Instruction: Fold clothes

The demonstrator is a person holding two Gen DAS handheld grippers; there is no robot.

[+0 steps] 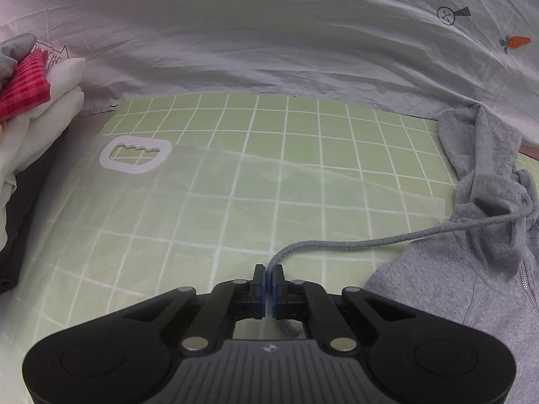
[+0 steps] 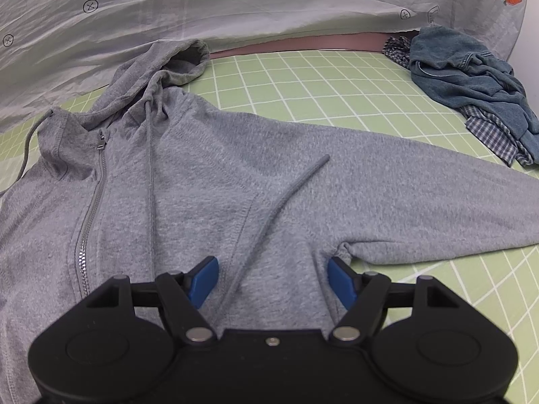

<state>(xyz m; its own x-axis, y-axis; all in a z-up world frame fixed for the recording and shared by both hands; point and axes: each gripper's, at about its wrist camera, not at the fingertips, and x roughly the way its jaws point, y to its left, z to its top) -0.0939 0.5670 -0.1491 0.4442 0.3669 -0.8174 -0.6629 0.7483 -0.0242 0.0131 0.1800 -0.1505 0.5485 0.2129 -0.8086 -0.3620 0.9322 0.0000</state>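
I have the left gripper point(image 1: 268, 274) pinched tight on the end of the hoodie's left drawstring point(image 1: 353, 240), a thin, round, braided cord; I'd draw it gently onto the chest so it doesn't snag the fold. The right gripper point(image 2: 271, 277) hangs wide apart and empty over the grey hoodie point(image 2: 209, 175), soft fleecy knit with a metal zip point(image 2: 90, 215), spread across the green checked worktop point(image 2: 337, 80) toward its right edge.

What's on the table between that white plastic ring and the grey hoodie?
Only bare green checked cloth lies between the ring and the hoodie, with the hoodie's cord nearer the camera; left wrist view.
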